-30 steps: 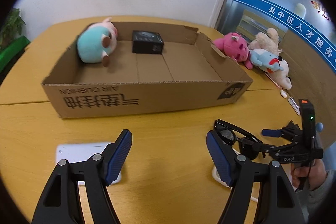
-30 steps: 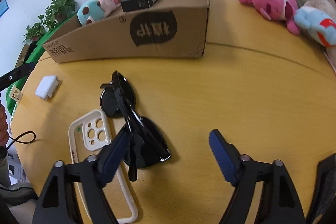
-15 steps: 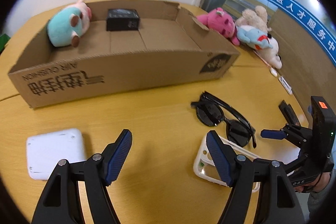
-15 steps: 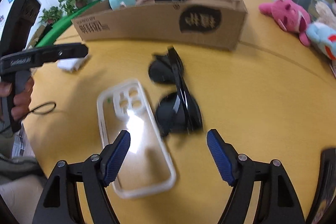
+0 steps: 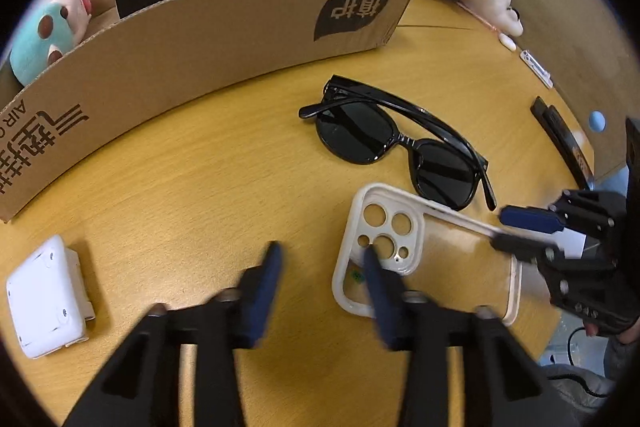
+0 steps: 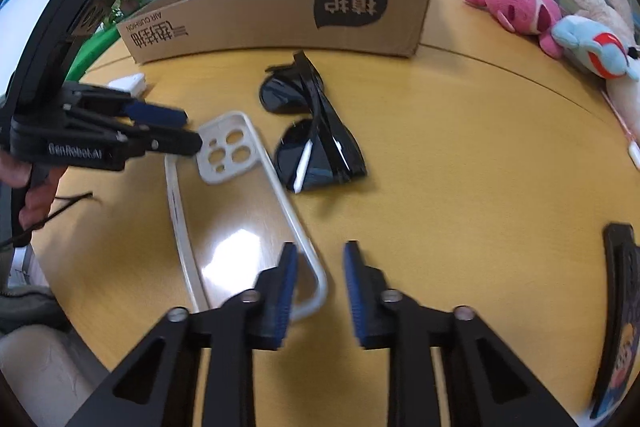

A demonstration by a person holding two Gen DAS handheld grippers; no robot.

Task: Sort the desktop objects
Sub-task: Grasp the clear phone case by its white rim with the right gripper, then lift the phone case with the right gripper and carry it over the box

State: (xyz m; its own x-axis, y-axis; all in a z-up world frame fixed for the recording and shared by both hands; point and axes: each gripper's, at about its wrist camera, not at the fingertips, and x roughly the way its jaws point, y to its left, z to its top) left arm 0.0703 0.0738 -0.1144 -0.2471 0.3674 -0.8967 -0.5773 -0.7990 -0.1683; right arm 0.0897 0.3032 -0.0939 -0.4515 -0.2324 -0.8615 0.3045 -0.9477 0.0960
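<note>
Left claw (image 5: 320,259): closing, one finger over the phone case (image 5: 424,247) corner, nothing pinched.
Right claw (image 6: 320,267): clamped on case's far-end rim.
Sunglasses (image 5: 396,143): beside case on worktop (image 5: 200,187).

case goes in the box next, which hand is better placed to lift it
Right, probably. The right gripper is shut on the bottom rim of the case. The left gripper is closing with the camera-end rim between its jaws, but its pads do not yet press on it.
</note>
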